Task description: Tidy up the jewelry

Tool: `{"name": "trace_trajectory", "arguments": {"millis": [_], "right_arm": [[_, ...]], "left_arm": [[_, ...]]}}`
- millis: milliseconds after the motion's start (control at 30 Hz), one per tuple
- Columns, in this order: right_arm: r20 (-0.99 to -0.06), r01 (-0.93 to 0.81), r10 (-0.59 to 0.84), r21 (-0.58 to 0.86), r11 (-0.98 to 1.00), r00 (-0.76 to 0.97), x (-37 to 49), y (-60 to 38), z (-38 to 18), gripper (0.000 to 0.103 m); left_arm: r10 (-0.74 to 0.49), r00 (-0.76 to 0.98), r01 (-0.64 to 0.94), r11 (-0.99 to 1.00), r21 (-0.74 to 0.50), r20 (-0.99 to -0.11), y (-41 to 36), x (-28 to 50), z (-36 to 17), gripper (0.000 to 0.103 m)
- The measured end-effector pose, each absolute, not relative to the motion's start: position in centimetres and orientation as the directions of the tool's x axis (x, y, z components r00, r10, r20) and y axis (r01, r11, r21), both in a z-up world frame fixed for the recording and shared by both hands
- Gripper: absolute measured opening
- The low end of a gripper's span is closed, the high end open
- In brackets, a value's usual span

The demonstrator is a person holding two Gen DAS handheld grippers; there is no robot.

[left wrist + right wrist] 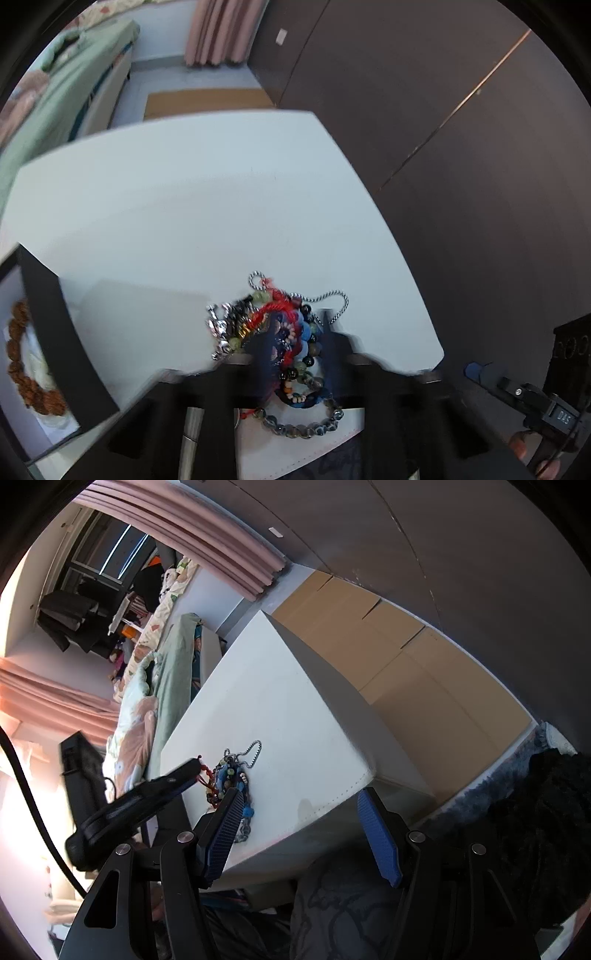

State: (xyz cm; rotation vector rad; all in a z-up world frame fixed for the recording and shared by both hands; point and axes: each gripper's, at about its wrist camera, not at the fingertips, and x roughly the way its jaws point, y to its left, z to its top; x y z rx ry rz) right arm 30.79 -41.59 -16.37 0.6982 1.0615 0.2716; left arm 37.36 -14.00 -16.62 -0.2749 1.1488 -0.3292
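Note:
A tangled pile of bracelets and chains (284,332) lies near the front edge of a white table (192,206): red cord, blue and green beads, silver chain. My left gripper (295,328) reaches into the pile with its dark blue fingers around some strands; whether it grips them I cannot tell. In the right wrist view the pile (231,779) lies beside the left gripper's tip (184,770). My right gripper (301,834) is open and empty, off the table's near corner. A black jewelry box (48,332) at the left holds a brown bead bracelet (26,365).
A dark wardrobe (461,147) stands to the right of the table. A bed with green bedding (66,81) is at the far left. Cardboard sheets (406,657) lie on the floor beyond the table. Pink curtains (207,535) hang at the back.

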Motion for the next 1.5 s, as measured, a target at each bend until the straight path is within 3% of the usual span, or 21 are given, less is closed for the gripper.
{"name": "trace_trajectory", "arguments": {"millis": [567, 767, 900, 1500], "right_arm": [[-0.644, 0.047, 0.641, 0.720, 0.692, 0.417, 34.1, -35.8, -16.2, 0.063], [-0.623, 0.059, 0.694, 0.758, 0.650, 0.361, 35.2, -33.8, -17.4, 0.043], [-0.619, 0.088, 0.712, 0.772, 0.630, 0.333, 35.5, -32.7, -18.5, 0.024], [-0.680, 0.246, 0.662, 0.732, 0.636, 0.315, 37.3, -30.8, -22.1, 0.024]], "left_arm": [[-0.414, 0.540, 0.114, 0.899, -0.423, -0.733, -6.7, 33.5, -9.6, 0.001], [-0.404, 0.565, 0.095, 0.898, -0.430, -0.719, -4.3, 32.1, -8.7, 0.001], [-0.390, 0.582, 0.074, 0.900, -0.430, -0.714, -2.9, 31.4, -8.2, 0.002], [-0.372, 0.609, -0.006, 0.881, -0.473, -0.700, 2.3, 29.3, -8.9, 0.001]]}}
